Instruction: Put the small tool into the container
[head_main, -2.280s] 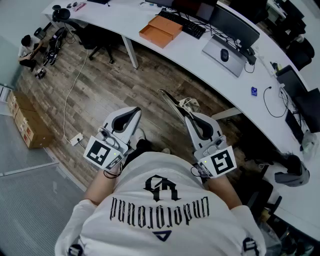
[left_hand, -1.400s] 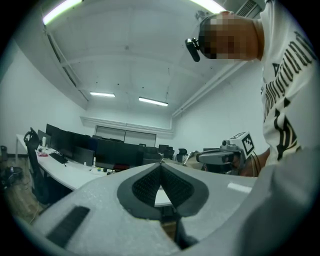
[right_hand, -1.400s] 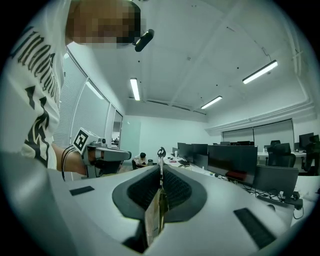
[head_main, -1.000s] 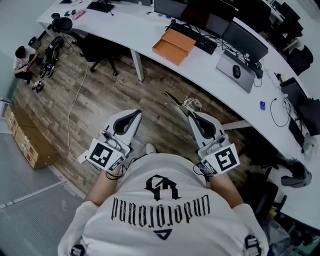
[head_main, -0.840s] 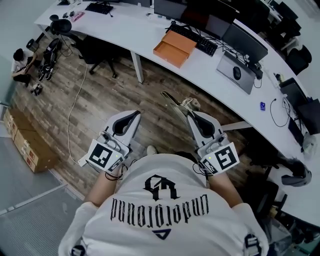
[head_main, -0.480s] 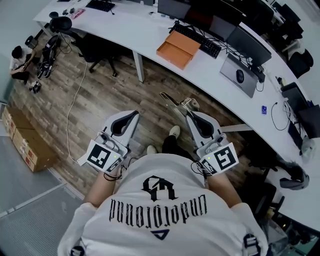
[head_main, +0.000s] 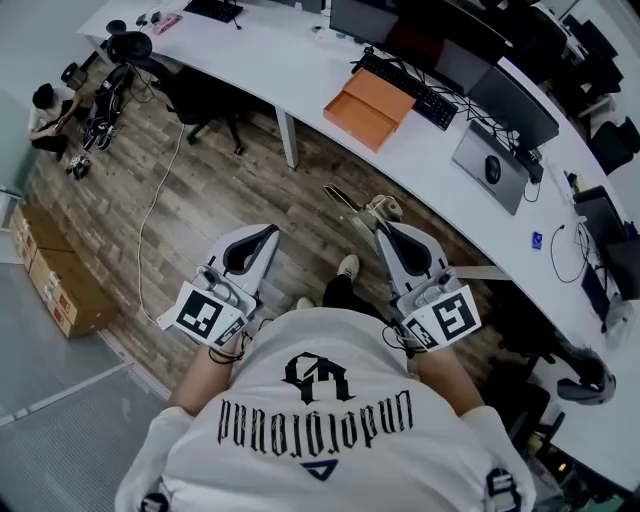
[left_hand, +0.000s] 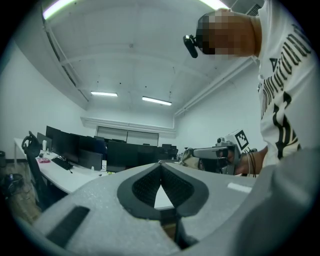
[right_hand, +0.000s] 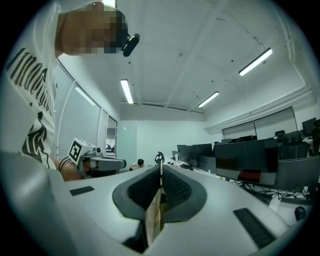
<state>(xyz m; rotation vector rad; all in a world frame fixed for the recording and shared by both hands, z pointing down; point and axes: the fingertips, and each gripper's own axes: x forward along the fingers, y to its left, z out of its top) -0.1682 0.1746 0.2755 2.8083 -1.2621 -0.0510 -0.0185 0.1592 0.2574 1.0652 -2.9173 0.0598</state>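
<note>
My right gripper (head_main: 379, 222) (right_hand: 160, 169) is shut on a small tool (head_main: 372, 208) with a cream-coloured part at the jaw tips and a thin dark blade sticking out to the left. The left gripper view shows that tool (left_hand: 188, 155) at the right gripper's tip. My left gripper (head_main: 264, 233) (left_hand: 161, 166) is shut with nothing in it. Both are held at waist height above the wooden floor. An open orange box (head_main: 375, 107) lies on the curved white desk (head_main: 290, 70) ahead, well beyond both grippers.
On the desk stand a keyboard (head_main: 414, 84), dark monitors (head_main: 512, 92) and a laptop with a mouse (head_main: 491, 168). A black office chair (head_main: 206, 96) stands by the desk. Cardboard boxes (head_main: 48, 272) sit at the left, a cable (head_main: 150, 215) crosses the floor, and a person (head_main: 46, 107) crouches far left.
The person has walked closer to the desk, so the orange box and desk have slid right and nearer. A shoe has come into view. Both grippers keep their pose and hold.
</note>
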